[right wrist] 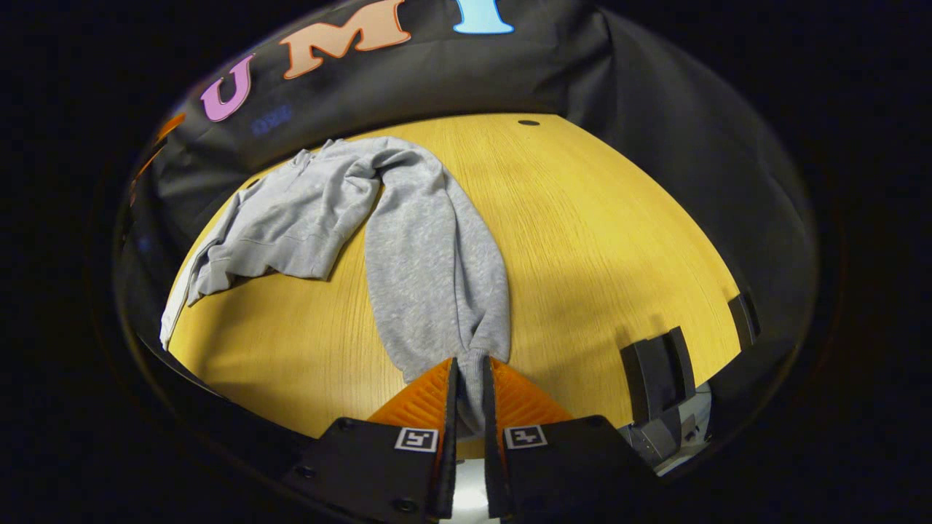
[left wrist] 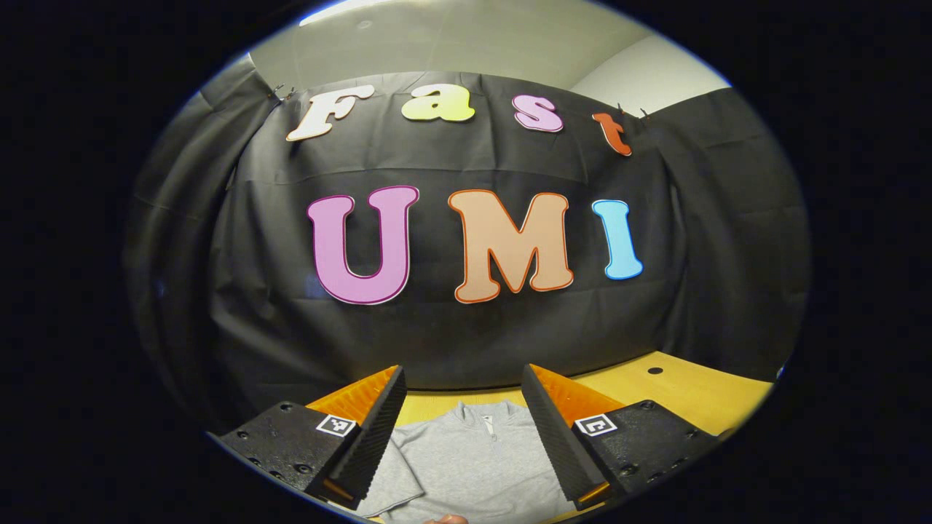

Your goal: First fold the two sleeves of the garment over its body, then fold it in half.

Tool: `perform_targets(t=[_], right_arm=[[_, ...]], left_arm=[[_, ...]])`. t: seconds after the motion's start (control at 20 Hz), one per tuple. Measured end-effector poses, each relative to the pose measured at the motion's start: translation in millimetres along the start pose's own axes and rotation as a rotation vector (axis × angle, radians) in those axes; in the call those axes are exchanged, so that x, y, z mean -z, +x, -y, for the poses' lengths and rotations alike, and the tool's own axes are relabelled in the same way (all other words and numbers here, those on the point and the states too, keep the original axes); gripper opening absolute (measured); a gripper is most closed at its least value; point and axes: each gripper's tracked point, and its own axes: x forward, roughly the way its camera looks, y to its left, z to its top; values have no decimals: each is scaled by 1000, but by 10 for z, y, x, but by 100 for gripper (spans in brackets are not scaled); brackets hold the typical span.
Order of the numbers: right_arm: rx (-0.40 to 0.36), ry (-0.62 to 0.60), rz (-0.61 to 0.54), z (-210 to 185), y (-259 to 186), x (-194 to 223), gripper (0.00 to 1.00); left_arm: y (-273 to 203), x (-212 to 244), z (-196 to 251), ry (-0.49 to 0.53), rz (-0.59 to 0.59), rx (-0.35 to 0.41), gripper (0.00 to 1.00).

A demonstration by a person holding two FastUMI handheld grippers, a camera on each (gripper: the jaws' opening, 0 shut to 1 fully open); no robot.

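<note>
Gripping the cuff, readying the sleeve fold.
Right gripper (right wrist: 466, 397) clenching its jaws on the sleeve cuff (right wrist: 472, 378) at the near edge — left gripper (left wrist: 462, 426) hovering released above the collar. Best carrying the sleeve (right wrist: 429, 269) low and flat over the body, avoiding twists. Garment (right wrist: 306, 207) lying on the tabletop (right wrist: 597, 240), sleeve's long axis running away toward the collar at the far wall.
</note>
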Motion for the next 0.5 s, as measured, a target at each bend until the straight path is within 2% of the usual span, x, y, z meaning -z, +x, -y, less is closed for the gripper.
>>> perform_targets(t=[0.15,0.2,0.4,0.45,0.5], right_arm=[[63,-34,13,-7,-51,-60,4],[61,-40,9,-49,-47,-55,8],[9,90,15,-171,-91,-248,9],[0,106,33,-176,-116,-366,4],[-1,109,54,-164,-147,-479,8]], left_arm=[[-5,-8,-11,-4,-2,-5,93],[-12,-17,-30,-1,3,-8,93],[-18,-57,-76,6,12,-17,93],[-22,-57,-93,5,10,-18,93],[-23,-51,-111,3,9,-22,93]])
